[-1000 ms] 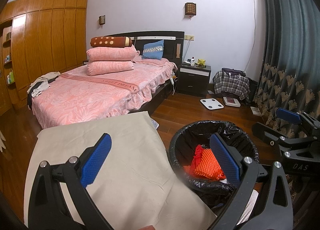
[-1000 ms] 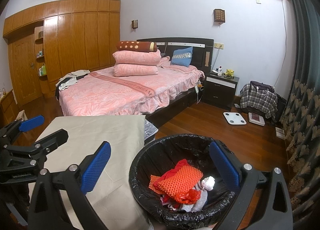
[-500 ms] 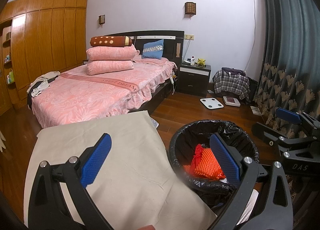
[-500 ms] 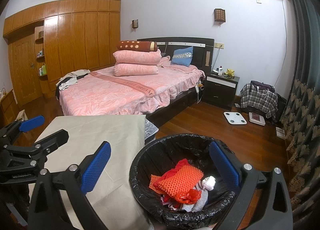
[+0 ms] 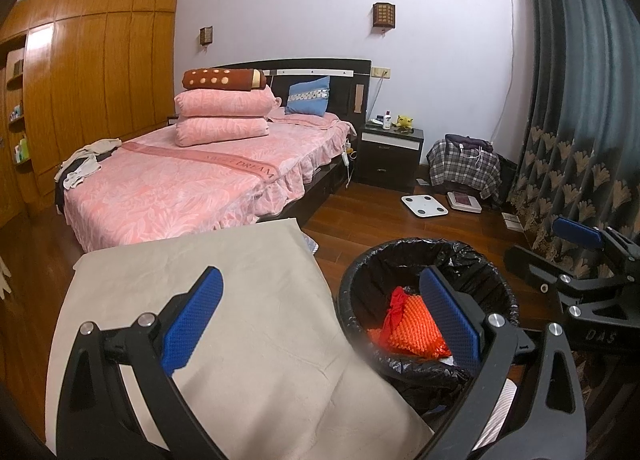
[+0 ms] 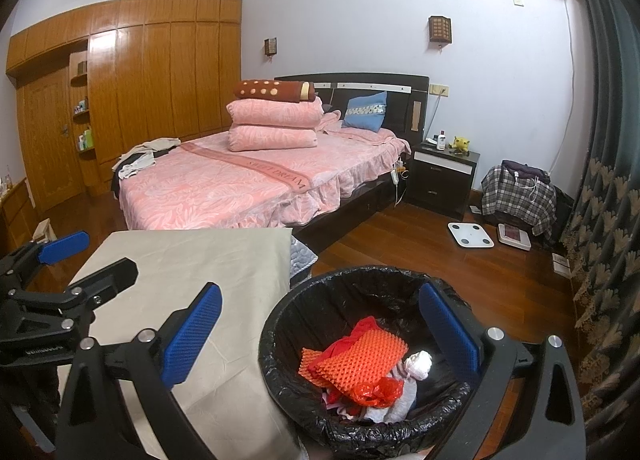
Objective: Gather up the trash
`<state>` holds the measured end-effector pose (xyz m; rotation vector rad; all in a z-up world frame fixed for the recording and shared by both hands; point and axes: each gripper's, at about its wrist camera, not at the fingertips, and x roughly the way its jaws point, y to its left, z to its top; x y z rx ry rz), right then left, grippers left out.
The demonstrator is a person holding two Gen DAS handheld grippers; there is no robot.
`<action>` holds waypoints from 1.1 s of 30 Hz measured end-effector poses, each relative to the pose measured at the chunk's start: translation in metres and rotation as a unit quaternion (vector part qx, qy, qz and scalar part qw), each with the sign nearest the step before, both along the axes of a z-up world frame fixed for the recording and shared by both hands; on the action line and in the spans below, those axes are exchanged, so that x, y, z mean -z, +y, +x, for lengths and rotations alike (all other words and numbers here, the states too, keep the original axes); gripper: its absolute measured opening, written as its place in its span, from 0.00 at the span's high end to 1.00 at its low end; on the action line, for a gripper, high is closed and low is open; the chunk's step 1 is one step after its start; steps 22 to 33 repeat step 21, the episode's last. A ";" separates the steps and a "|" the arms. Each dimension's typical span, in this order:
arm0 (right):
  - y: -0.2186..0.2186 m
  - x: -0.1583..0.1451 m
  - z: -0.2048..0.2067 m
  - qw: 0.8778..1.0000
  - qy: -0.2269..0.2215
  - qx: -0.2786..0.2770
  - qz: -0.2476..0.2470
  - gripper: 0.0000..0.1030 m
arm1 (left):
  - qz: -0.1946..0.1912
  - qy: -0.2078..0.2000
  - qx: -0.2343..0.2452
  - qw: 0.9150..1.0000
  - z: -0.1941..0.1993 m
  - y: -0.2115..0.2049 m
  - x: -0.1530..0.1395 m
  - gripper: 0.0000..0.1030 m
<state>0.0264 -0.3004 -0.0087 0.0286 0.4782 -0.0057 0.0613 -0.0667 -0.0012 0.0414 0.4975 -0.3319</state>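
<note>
A bedroom with a wood floor, a pink bed [image 6: 240,184] against the far wall and, nearer, a table under a beige cloth [image 5: 224,324]. The left gripper [image 5: 320,324] hangs above the cloth's right edge, jaws spread wide and holding nothing. The right gripper [image 6: 320,336], equally wide and empty, hangs over a black-lined trash bin [image 6: 280,324] just below and ahead of it. Inside the bin lie an orange foam net [image 6: 360,360], red plastic and a white wad. The cloth looks bare, so the collecting appears finished or nearly so; no loose trash shows within reach of either gripper.
</note>
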 end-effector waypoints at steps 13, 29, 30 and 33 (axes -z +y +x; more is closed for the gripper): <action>0.001 0.002 0.000 1.000 0.000 -0.001 0.000 0.06 | -0.001 0.003 0.002 1.000 0.001 0.001 0.005 0.07; 0.002 0.003 0.002 1.000 0.000 -0.002 -0.001 0.06 | 0.001 0.002 0.001 1.000 0.000 -0.001 0.007 0.07; 0.002 0.003 0.002 1.000 0.000 -0.002 -0.001 0.06 | 0.001 0.002 0.001 1.000 0.000 -0.001 0.007 0.07; 0.002 0.003 0.002 1.000 0.000 -0.002 -0.001 0.06 | 0.001 0.002 0.001 1.000 0.000 -0.001 0.007 0.07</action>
